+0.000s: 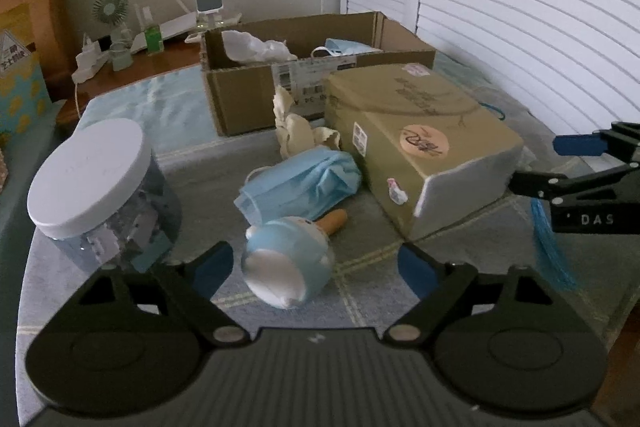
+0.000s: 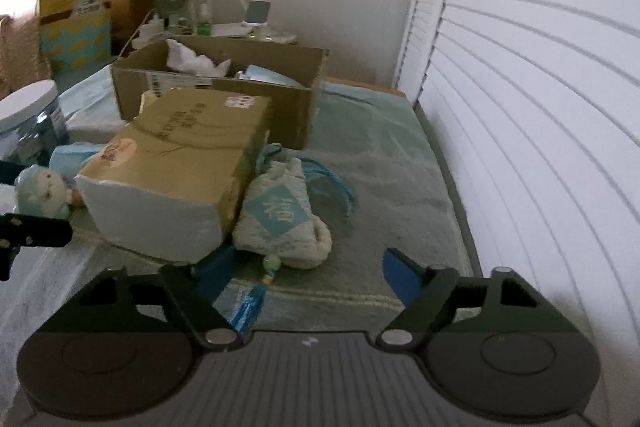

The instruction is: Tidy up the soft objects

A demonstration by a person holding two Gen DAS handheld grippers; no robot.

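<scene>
A bed (image 1: 168, 107) with a pale blue cover lies beside white shutters. At its far end an open cardboard box (image 1: 240, 99) holds white crumpled plastic (image 1: 256, 47) and a blue face mask (image 1: 348, 47). Nearer, a lidded jar (image 1: 96, 187) stands closed. The left tool (image 1: 316, 267) is released, straddling a blue doll (image 1: 288, 267). The right tool (image 2: 308, 271) is released before a drawstring pouch (image 2: 280, 219).

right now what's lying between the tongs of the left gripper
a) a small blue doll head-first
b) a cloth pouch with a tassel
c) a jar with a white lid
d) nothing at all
a: in the left wrist view the small blue doll lies between the open tongs of the left gripper, its pads not touching it; the jar stands off to the left.
</scene>
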